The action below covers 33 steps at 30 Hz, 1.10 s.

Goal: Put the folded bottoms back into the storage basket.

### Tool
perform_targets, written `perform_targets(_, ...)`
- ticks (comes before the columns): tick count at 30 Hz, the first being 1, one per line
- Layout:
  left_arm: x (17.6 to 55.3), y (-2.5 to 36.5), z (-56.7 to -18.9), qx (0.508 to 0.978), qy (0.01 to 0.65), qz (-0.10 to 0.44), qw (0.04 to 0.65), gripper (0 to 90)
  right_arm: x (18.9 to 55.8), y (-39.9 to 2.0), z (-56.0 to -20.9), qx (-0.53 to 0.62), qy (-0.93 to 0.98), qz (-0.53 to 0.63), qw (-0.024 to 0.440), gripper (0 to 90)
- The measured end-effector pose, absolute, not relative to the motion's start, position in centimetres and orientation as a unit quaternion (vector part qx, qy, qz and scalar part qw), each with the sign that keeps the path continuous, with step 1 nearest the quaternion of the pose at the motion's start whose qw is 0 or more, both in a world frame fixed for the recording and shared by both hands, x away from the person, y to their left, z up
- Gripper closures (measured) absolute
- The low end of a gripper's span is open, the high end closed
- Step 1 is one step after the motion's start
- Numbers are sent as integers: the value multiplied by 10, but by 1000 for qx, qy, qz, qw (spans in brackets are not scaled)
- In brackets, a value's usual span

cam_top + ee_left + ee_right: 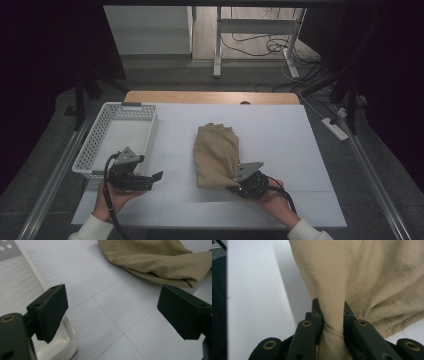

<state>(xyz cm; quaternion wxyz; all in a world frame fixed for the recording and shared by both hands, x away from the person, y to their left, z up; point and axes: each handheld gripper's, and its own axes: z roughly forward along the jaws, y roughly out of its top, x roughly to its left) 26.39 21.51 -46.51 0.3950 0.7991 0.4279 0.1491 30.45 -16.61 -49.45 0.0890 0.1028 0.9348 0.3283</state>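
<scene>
A tan cloth (216, 155) lies folded in the middle of the white table (280, 130). My right gripper (235, 187) is shut on its near right corner, and the right gripper view shows the tan cloth (372, 277) pinched between the two jaws and bunched above them. My left gripper (156, 178) is held open at the near left, beside the basket. In the left gripper view the jaws stand wide apart over bare table, with the tan cloth (155, 260) lying farther off and apart from them.
A white perforated basket (100, 135) stands at the table's left edge, its corner (67, 340) just beside my left gripper. Beyond the table are a wooden edge (210, 96), a desk frame and cables on the floor.
</scene>
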Motion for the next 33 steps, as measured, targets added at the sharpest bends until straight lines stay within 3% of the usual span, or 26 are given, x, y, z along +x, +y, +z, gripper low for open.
perform_targets(9, 263, 211, -466, 802, 423, 145, 395, 105, 283, -172, -490, 99, 930, 350, 52, 787)
perform_targets(33, 271, 191, -460, 809, 407, 140, 400, 105, 282, -172, -492, 94, 930, 352, 43, 786)
